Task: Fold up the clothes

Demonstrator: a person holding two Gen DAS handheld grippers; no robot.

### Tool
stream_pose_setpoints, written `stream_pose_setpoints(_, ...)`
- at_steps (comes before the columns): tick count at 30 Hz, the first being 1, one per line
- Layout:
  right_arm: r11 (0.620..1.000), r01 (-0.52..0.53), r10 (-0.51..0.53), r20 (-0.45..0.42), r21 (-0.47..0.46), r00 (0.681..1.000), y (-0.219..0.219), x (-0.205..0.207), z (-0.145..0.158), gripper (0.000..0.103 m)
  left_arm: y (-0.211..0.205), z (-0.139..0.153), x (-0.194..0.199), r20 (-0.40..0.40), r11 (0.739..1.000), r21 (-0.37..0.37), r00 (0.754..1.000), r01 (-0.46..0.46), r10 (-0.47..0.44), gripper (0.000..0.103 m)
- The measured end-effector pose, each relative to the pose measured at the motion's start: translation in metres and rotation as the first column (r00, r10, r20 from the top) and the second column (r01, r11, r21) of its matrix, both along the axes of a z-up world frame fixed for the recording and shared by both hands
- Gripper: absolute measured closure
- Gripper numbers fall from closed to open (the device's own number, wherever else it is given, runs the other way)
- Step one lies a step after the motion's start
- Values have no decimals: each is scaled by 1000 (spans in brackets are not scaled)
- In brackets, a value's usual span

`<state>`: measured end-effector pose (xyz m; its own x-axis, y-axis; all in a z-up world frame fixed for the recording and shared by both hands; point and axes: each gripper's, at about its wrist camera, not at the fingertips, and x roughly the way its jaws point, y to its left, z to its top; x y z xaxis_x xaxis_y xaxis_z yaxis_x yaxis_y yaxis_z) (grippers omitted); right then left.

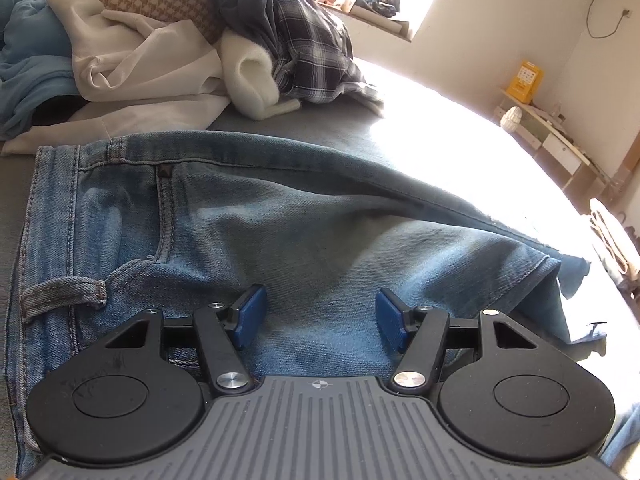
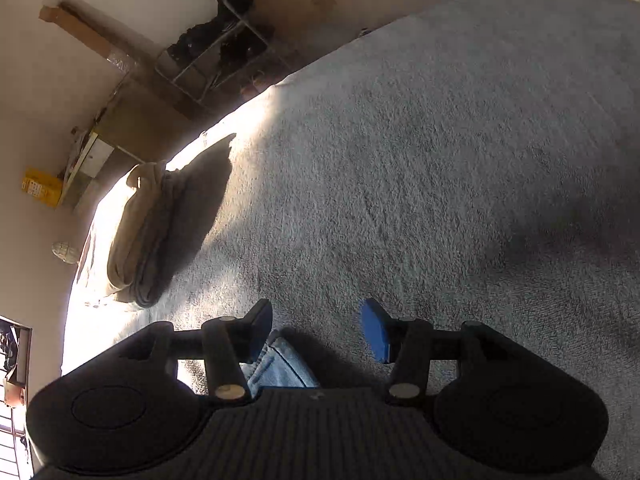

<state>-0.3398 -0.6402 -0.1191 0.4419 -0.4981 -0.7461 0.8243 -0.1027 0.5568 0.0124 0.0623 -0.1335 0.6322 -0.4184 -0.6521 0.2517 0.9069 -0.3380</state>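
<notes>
Both grippers stand with jaws apart, nothing pinched. Left gripper (image 1: pixel 318 316) hovers over the jeans (image 1: pixel 248 224), blue pads clear of the denim. Right gripper (image 2: pixel 318 330) has only a denim edge (image 2: pixel 282 366) below its gap, unclamped. Jeans lie flat on the grey bed cover (image 2: pixel 420 160), waistband left in the left view. Unfolded clothes pile (image 1: pixel 160 40) behind; folded beige garment (image 2: pixel 138 236) near the bed edge.

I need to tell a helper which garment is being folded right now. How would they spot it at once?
Look at the grey bed cover: a heap of unfolded clothes sits at its far side. Nearer, spread flat under the open left gripper, lie the jeans. They are the only faded blue denim, with stitched seams and a belt loop.
</notes>
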Motion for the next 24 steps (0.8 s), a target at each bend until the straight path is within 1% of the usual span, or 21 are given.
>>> stream_pose_setpoints(3, 991, -126, 125, -9, -38, 992, 2, 54, 7, 38, -2, 8, 0, 19, 1000, 11, 1000, -11, 11, 42)
stream_pose_setpoints(5, 963, -263, 262, -30, -58, 965, 10, 107, 8, 34, -5, 15, 2, 55, 1000, 17, 998, -4, 3, 42)
stream_pose_setpoints(6, 943, -329, 327, -39, -58, 944, 17, 134, 5, 34, -7, 19, 3, 74, 1000, 20, 997, 0, -2, 42)
stream_pose_setpoints(8, 900, -434, 433, -30, -46, 901, 28, 178, -3, 34, -12, 23, 9, 101, 1000, 21, 995, 19, -21, 40)
stream_pose_setpoints(10, 835, -550, 550, -14, -22, 835, 47, 227, -14, 34, -18, 22, 17, 117, 999, 30, 992, 34, -38, 37)
stream_pose_setpoints(13, 740, -673, 673, -4, 8, 740, 71, 283, -31, 33, -24, 13, 29, 107, 999, 35, 994, 35, -39, 37)
stream_pose_setpoints(14, 716, -698, 698, -8, 20, 716, 77, 295, -36, 33, -25, 9, 32, 95, 999, 32, 995, 31, -34, 37)
stream_pose_setpoints(16, 678, -733, 735, -36, 56, 677, 89, 316, -50, 33, -26, 1, 37, 73, 999, 20, 997, 24, -26, 37)
stream_pose_setpoints(18, 662, -747, 749, -60, 57, 659, 98, 324, -52, 33, -26, -4, 36, 80, 1000, 12, 997, 21, -22, 35)
stream_pose_setpoints(20, 639, -768, 769, -71, 38, 636, 107, 327, -49, 38, -28, -7, 34, 93, 1000, 11, 995, 29, -30, 30)
stream_pose_setpoints(22, 608, -794, 791, -102, 16, 604, 117, 331, -42, 65, -30, -9, 32, 107, 999, 9, 993, 42, -43, 21)
stream_pose_setpoints(24, 588, -809, 796, -167, -18, 582, 124, 334, -29, 79, -32, -11, 31, 118, 999, 2, 992, 47, -47, 15)
